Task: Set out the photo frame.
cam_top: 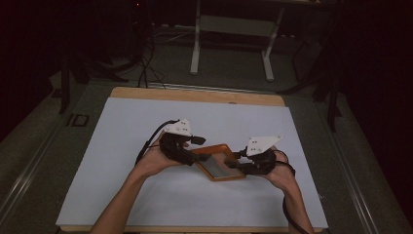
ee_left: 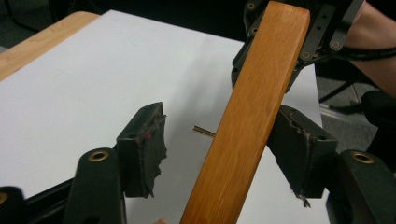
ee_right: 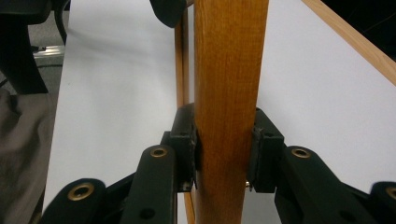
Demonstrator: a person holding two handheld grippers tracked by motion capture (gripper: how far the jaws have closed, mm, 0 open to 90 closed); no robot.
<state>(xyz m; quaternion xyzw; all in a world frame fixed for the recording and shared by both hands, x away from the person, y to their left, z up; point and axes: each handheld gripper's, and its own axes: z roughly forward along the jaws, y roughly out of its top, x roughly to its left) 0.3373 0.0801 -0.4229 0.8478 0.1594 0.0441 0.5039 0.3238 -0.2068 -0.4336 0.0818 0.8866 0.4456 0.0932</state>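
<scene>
Handing the frame over, and this is the sketchy bit

My right gripper (ee_right: 223,156) is clamped on one side bar of the orange-brown rectangular wooden frame (cam_top: 219,162), held above the white table sheet (cam_top: 146,126) at centre frame. My left gripper (ee_left: 219,149) has its jaws apart around the opposite bar, one pad maybe brushing it. With one grip the frame could swing or slip. Its long axis runs lower right to upper left in the high view.

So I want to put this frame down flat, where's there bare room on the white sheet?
Free: the white sheet between the wooden far table edge and the hands, and the near strip. Crowded: the middle, where both hand-held grippers, left and right, meet at the orange-brown wooden picture frame.
</scene>
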